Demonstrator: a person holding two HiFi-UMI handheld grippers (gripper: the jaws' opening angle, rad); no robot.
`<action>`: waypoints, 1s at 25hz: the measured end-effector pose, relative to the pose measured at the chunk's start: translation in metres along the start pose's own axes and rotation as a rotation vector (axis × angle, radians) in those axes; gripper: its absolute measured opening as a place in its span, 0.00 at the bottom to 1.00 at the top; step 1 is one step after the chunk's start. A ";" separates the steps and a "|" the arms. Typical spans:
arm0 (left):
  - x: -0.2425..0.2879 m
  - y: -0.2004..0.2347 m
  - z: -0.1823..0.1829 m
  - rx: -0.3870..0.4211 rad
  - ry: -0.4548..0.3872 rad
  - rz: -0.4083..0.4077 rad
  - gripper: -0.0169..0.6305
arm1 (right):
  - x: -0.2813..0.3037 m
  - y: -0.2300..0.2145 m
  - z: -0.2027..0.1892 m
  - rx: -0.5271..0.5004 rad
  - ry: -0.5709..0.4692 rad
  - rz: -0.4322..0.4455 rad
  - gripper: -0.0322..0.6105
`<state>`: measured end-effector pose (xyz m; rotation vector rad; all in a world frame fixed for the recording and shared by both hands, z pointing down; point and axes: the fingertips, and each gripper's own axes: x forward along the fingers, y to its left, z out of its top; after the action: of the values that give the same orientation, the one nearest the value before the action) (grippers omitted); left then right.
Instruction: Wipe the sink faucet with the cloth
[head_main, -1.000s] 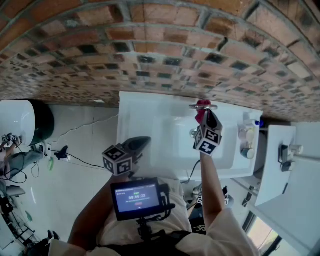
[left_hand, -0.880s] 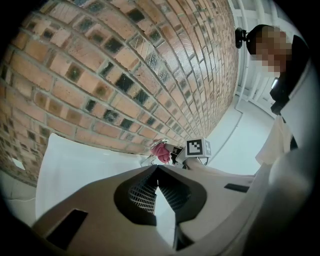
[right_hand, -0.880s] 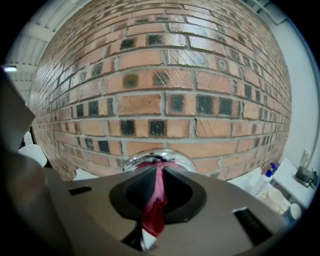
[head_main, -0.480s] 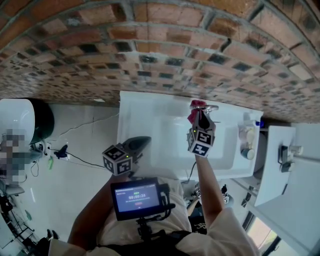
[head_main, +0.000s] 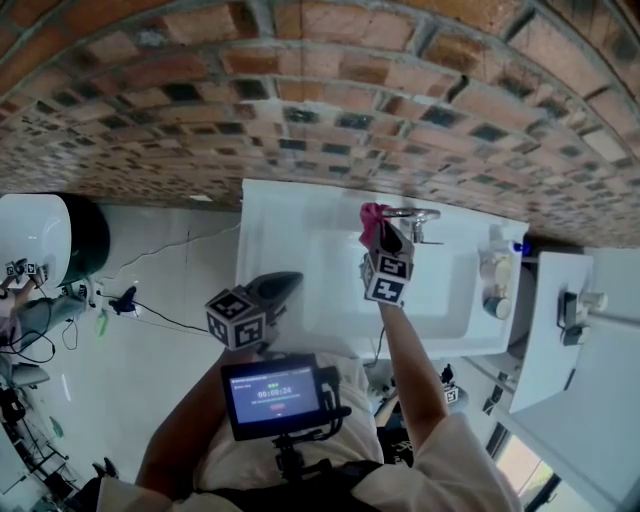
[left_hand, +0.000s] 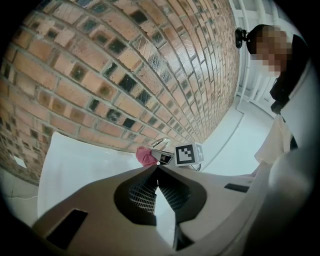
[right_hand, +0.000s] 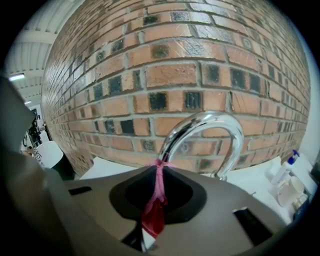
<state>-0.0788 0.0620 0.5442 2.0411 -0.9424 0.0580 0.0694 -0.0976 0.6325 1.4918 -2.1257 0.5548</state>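
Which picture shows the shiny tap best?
The right gripper view: the tap fills the middle as a big curved arch. The head view shows it small from above; the left gripper view shows only a tiny bit.

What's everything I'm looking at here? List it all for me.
Brick wall: one, red-brown, behind sink.
Sink: one, white, against the wall.
Faucet: one, chrome, sink's back edge.
Cloth: one, pink, at the faucet's spout.
Containers: a few, white, sink's right edge.
Cables: several, dark, floor at left.
Screen: one, black, at the person's chest.
Left hand-held gripper: one, grey, shut, empty, near sink's front.
Right hand-held gripper: one, grey, shut on the cloth.
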 end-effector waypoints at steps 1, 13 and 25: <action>0.000 0.000 0.001 0.001 -0.002 0.001 0.03 | 0.001 0.005 -0.001 0.002 0.005 0.010 0.12; -0.004 0.003 0.003 -0.003 -0.016 0.013 0.03 | -0.039 0.028 0.066 0.011 -0.150 0.080 0.12; 0.007 -0.005 0.000 0.007 0.004 0.007 0.03 | -0.060 -0.082 0.124 0.013 -0.189 0.000 0.12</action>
<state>-0.0705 0.0602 0.5432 2.0431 -0.9481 0.0692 0.1455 -0.1513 0.5016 1.6078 -2.2679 0.4438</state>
